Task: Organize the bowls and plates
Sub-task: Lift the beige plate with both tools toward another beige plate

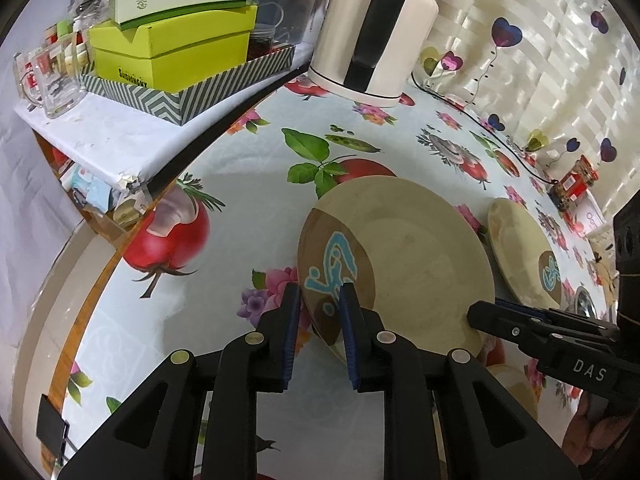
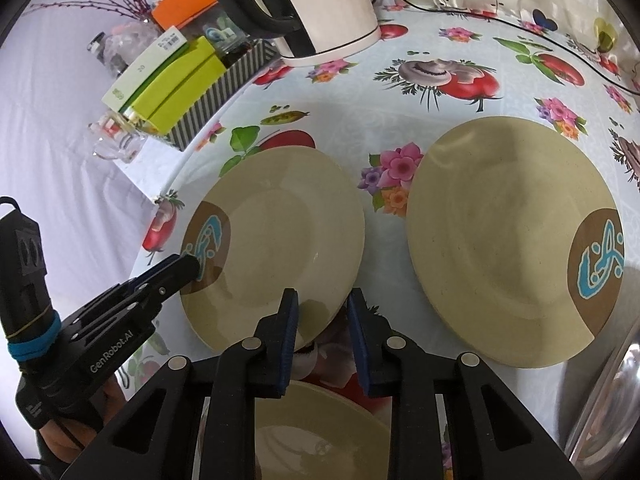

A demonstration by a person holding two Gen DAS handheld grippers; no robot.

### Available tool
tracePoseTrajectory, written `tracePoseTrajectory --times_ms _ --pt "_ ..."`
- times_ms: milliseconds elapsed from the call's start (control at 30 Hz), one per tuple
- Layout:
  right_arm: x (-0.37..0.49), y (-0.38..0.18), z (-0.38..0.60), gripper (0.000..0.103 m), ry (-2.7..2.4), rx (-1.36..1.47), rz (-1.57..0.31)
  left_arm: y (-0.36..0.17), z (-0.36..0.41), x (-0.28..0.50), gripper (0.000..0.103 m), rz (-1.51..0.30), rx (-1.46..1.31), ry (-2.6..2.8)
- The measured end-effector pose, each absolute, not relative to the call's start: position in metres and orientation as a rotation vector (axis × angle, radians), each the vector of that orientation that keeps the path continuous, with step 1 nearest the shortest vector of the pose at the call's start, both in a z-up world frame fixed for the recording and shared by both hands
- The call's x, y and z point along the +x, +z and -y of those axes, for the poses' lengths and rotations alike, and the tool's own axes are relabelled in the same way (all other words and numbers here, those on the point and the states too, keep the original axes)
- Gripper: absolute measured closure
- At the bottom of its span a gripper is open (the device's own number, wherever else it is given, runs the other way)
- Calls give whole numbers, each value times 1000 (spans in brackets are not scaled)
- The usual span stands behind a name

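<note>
At the bottom of the right wrist view, beneath the tongs' arms, a third beige round plate (image 2: 320, 432) lies mostly hidden — only part of its rim and well shows. At the lower right edge a shiny metal bowl (image 2: 612, 400) is cut off by the frame. The right tongs (image 2: 323, 300) stand apart, their left blue pad over the near rim of the beige round plate with a brown patch and blue motif (image 2: 280, 240); whether that pad touches the rim cannot be told, and nothing sits between the pads. The left tongs (image 1: 319, 294) straddle the opposite edge of that same plate (image 1: 400, 264) at the brown patch, one pad on each side of the rim, which looks tilted up off the flowered oilcloth surface (image 1: 224, 272) — if they actually pinch it is not clear.

Just beside it, apart by a strip of cloth, a second matching beige plate with brown patch (image 2: 500, 240) lies flat. That makes three plates and one bowl visible.

Farther back stands a white electric kettle with a black handle (image 1: 372, 32), its top cut off, with a black cord (image 1: 500, 144) trailing along the curtain. To the left, a lower shelf carries a chevron-striped box (image 1: 168, 100) holding lime-green cartons (image 1: 168, 48), and clear glass mugs (image 1: 48, 76).
</note>
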State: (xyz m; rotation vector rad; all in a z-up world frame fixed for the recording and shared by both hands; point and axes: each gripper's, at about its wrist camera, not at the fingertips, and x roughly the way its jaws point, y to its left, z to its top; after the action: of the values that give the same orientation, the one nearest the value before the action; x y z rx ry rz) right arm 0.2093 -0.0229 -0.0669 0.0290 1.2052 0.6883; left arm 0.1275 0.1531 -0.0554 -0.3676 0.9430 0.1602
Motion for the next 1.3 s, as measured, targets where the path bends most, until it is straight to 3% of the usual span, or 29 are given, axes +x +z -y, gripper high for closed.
tracePoseTrajectory --times_ms 1300 --pt "212 -70 29 78 707 84 -1222 -62 -165 130 80 -914 -429 101"
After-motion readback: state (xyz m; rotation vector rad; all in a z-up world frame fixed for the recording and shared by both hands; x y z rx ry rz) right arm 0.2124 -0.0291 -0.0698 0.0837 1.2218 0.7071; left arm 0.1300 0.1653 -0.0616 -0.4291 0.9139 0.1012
